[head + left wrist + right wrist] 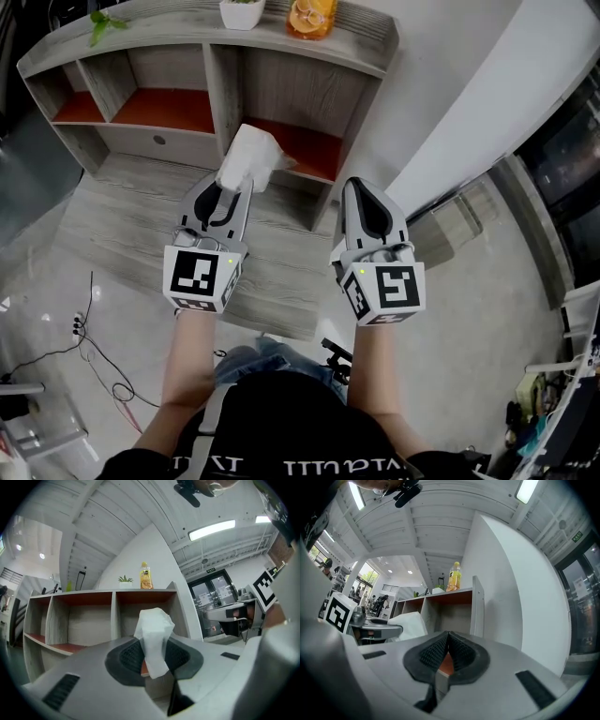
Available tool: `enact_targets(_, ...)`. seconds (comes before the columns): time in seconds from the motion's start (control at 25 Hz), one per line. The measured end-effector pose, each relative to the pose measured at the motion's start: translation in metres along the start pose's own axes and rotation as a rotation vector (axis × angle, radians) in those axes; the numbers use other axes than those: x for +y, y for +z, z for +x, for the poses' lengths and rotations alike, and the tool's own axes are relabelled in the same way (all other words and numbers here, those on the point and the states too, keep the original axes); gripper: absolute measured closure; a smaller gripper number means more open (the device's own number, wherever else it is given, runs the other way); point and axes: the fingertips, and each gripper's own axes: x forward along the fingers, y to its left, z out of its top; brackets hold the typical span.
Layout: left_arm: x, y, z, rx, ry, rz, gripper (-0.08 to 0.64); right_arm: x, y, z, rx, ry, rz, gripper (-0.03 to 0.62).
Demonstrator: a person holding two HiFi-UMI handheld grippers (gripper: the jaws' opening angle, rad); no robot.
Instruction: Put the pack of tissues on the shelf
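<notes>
A white pack of tissues (249, 157) sticks out of my left gripper (232, 194), whose jaws are shut on its lower end. In the left gripper view the pack (153, 632) stands upright between the dark pads (127, 656), in front of the right compartment of the grey shelf (114, 616). The shelf (224, 86) has orange-red compartment floors, and the pack hangs just before its right-hand opening. My right gripper (356, 187) is level with the left one, shut with nothing in it; its pads (459, 649) meet. From the right gripper view the pack (410, 623) shows at the left.
On the shelf's top stand a yellow juice bottle (312, 17) and a white plant pot (243, 12). A white wall (450, 84) rises right of the shelf. Black cables (89, 352) lie on the floor at the left. The person's legs are below.
</notes>
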Motion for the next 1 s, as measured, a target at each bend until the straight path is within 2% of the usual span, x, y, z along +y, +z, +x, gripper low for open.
enact_targets(0.44, -0.003, -0.019, 0.033, -0.002, -0.026, -0.184, 0.460, -0.017, -0.011, 0.007, 0.013, -0.029, -0.013, 0.575)
enact_targets(0.76, -0.004, -0.036, 0.048, 0.014, -0.057, -0.383, 0.460, -0.025, -0.022, 0.010, 0.032, -0.037, 0.006, 0.575)
enact_targets(1.0, 0.001, -0.046, 0.055, 0.013, -0.074, -0.564, 0.460, -0.029, -0.027, 0.015, 0.036, -0.039, 0.023, 0.575)
